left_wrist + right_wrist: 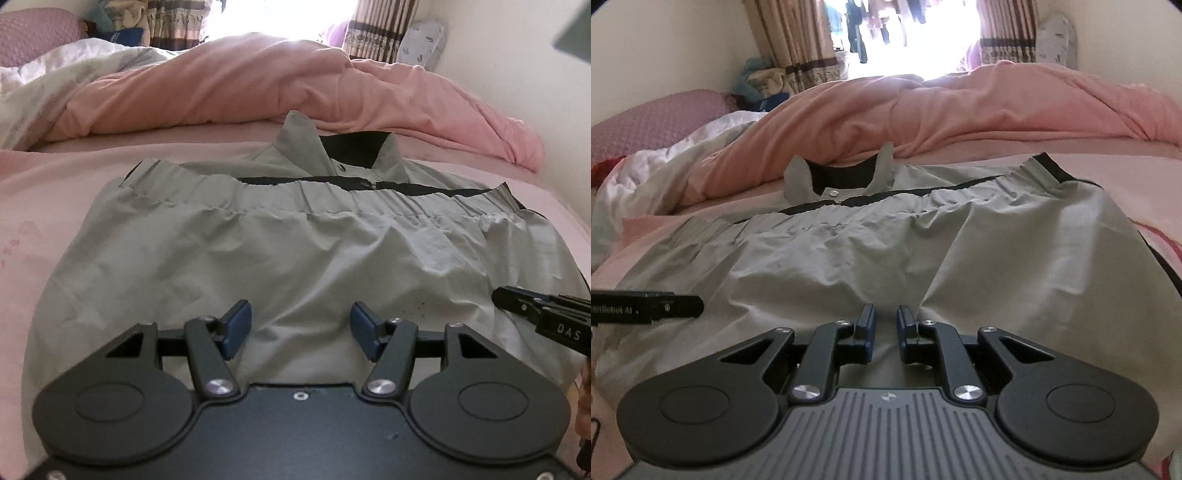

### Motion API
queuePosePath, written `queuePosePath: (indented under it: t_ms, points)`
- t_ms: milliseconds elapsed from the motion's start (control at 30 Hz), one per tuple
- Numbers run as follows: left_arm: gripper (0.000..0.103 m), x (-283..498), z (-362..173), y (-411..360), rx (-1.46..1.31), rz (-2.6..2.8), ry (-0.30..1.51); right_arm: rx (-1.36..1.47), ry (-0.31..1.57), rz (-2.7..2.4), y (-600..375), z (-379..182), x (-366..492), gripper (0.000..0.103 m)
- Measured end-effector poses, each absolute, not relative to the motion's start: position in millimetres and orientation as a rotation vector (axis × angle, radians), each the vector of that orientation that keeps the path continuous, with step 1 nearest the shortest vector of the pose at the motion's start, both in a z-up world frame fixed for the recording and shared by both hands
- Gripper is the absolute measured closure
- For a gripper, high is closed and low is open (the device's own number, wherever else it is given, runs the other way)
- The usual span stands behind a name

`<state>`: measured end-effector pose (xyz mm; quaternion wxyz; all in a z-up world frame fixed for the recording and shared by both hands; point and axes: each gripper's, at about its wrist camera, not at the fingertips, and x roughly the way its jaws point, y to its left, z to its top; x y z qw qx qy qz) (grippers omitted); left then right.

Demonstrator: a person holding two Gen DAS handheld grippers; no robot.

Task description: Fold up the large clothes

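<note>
Grey jacket lies folded on the pink sheet, collar at the far end, elastic hem doubled back just below it. Left gripper above the near fold, jaws apart, empty. Right gripper alongside, jaws narrowly parted, apparently pinching nothing. Pink duvet heaped behind.

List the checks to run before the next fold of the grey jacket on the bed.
1. Grey jacket lies flat on the pink sheet: ok, some wrinkles.
2. Hem folded up near the collar: ok.
3. Left claw open and empty: ok.
4. Right claw empty, jaws nearly shut: not ok for gripping.
5. Pink duvet clear of the jacket: ok.
6. Sleeves tucked inside: cannot tell.
</note>
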<state>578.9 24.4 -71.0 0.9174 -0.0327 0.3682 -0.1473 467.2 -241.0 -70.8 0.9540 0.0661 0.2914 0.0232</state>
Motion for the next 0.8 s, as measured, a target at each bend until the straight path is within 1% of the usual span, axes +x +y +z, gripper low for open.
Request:
queuePosePath:
  t_ms: [67, 133, 267, 333, 533, 600, 667, 800]
  points:
    - [0.042, 581.6, -64.4, 27.1, -0.063, -0.305, 0.775, 0.112, 0.603, 0.044, -239.1, -64.2, 467.7, 0.088]
    - [0.042, 580.9, -54.0, 34.2, -0.048, -0.291, 0.742, 0.109, 0.581, 0.037, -243.0, -53.0, 465.7, 0.088]
    - [0.042, 587.8, -34.1, 60.4, -0.048, -0.233, 0.686, 0.059, 0.483, -0.057, -262.6, -30.3, 464.8, 0.08]
    - [0.042, 597.0, -34.2, 71.6, -0.056, -0.2, 0.699, 0.047, 0.475, -0.116, -275.5, -27.3, 471.2, 0.08]
    - [0.042, 617.1, -65.7, 87.0, -0.046, -0.149, 0.785, 0.094, 0.569, -0.238, -308.8, -53.2, 491.2, 0.081]
    - [0.039, 616.9, -75.9, 89.3, -0.049, -0.163, 0.768, 0.107, 0.572, -0.231, -311.7, -66.5, 491.0, 0.081]
    - [0.038, 615.9, -77.2, 90.4, -0.057, -0.166, 0.757, 0.091, 0.555, -0.232, -310.7, -71.1, 489.7, 0.081]
    - [0.038, 613.9, -67.0, 91.9, -0.082, -0.143, 0.784, 0.094, 0.584, -0.234, -311.0, -61.8, 490.5, 0.081]
